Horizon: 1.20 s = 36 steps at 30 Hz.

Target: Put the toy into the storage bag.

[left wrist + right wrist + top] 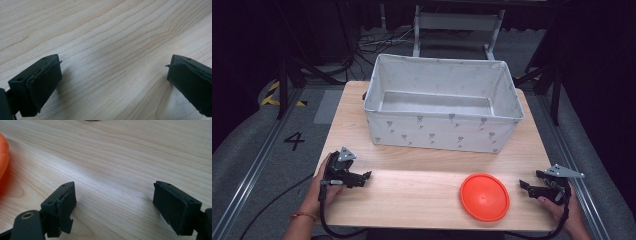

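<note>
Black "4" on the floor (pixel 294 140)

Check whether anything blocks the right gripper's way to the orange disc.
Nothing visible does. Bare wooden table lies between the open right gripper and the orange disc, which lies flat just beside it.

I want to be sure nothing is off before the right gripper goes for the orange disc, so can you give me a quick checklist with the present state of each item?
1. Right gripper open with nothing between its jaws: ok, bare wood shows between them in the right gripper view.
2. Left gripper open and holding nothing: ok.
3. Orange disc lies free on the table, touched by neither gripper: ok.
4. Path from the right gripper to the disc clear: ok, bare wood lies between them.
5. Fabric bin upright, with bare floor inside: ok.
6. Whether the disc's rim gives the jaws a hold: cannot tell.
</note>
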Motion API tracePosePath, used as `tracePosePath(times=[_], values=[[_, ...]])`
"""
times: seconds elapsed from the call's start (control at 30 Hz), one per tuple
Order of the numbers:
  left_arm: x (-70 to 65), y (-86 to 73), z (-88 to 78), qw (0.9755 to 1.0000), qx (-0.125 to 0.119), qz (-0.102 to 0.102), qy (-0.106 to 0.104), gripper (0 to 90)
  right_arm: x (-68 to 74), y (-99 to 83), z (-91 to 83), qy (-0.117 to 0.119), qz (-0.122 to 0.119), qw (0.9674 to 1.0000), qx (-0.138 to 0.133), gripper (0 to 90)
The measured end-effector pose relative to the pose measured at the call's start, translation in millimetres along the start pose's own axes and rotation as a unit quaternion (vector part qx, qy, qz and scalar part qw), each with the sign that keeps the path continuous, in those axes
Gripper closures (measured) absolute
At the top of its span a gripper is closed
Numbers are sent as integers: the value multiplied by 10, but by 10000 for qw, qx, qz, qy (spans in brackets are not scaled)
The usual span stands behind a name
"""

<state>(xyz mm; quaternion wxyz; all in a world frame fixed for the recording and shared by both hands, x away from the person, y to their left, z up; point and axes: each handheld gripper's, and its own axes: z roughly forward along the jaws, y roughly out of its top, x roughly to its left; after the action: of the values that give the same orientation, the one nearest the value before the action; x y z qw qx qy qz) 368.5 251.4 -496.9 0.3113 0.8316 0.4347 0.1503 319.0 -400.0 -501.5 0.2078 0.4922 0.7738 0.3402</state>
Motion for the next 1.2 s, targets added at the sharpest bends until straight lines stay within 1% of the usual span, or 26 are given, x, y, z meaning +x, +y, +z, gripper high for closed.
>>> tracePosePath(times=[0.17, 0.27, 0.3, 0.37, 0.43, 0.47, 0.5, 0.53, 0.57, 0.6, 0.63, 0.7, 0.77, 0.83, 0.87, 0.9, 0.93, 0.97, 1.0, 1.03, 1.07, 1.1, 1.13, 1.2], values=[[-6, -4, -1, 10000, -21, -25, 45, 0, 0, 1, 1, -3, -4, 10000, 1, 190], [-9, -8, -3, 10000, -26, -32, 37, 0, 1, 2, 1, -11, -25, 10000, -3, 182], [-7, -11, -10, 10000, 4, -10, 5, 1, 1, 4, 3, -28, -51, 10000, 1, 172], [3, -17, -12, 10000, -15, 45, -54, 1, -1, 12, 8, -21, -54, 10000, 16, 175], [12, -19, -17, 9999, -6, 98, -63, 1, 4, 18, 7, -17, -86, 10000, 33, 186], [19, -22, -21, 9999, -5, 138, -79, 1, 10, 24, 3, 13, -112, 9999, 52, 192], [42, -32, -31, 9996, 4, 230, -158, 2, 15, 28, 1, 78, -173, 9998, 66, 198], [42, -32, -31, 9996, 4, 230, -158, 2, 15, 28, 1, 78, -173, 9998, 66, 198], [62, -37, -37, 9993, 17, 297, -225, 2, 32, 34, -5, 235, -199, 9995, 109, 209], [75, -35, -34, 9992, -3, 324, -236, 0, 56, 45, -20, 281, -220, 9993, 57, 225], [80, -35, -32, 9991, 4, 323, -262, 0, 64, 63, -38, 417, -223, 9989, 21, 224], [90, -31, -30, 9990, 10, 339, -285, 0, 98, 107, -81, 468, -272, 9985, -23, 243], [103, -25, -25, 9989, -5, 380, -287, 1, 146, 176, -147, 681, -283, 9971, -174, 249], [112, -22, -23, 9988, 5, 392, -306, 1, 211, 240, -202, 810, -380, 9956, -265, 247], [112, -22, -23, 9988, 5, 392, -306, 1, 211, 240, -202, 810, -380, 9956, -265, 247], [113, -23, -23, 9987, 2, 394, -315, 1, 246, 263, -224, 889, -425, 9947, -293, 247], [113, -24, -23, 9987, -1, 393, -313, 1, 286, 289, -242, 978, -532, 9932, -334, 241], [114, -24, -24, 9987, -3, 396, -314, 3, 325, 307, -253, 1057, -590, 9921, -333, 235], [115, -24, -24, 9987, -4, 400, -315, 4, 394, 339, -265, 1124, -681, 9909, -281, 224], [114, -25, -25, 9987, 20, 365, -357, 4, 431, 357, -265, 1180, -744, 9899, -261, 219], [114, -25, -25, 9987, 20, 365, -357, 4, 431, 357, -265, 1180, -744, 9899, -261, 219], [115, -24, -25, 9987, 20, 360, -360, 4, 466, 372, -263, 1237, -794, 9888, -249, 218], [119, -22, -26, 9986, 19, 397, -349, 4, 499, 386, -260, 1296, -811, 9879, -242, 217], [121, -22, -25, 9986, 9, 409, -336, 4, 582, 408, -204, 1493, -841, 9850, -196, 211]])
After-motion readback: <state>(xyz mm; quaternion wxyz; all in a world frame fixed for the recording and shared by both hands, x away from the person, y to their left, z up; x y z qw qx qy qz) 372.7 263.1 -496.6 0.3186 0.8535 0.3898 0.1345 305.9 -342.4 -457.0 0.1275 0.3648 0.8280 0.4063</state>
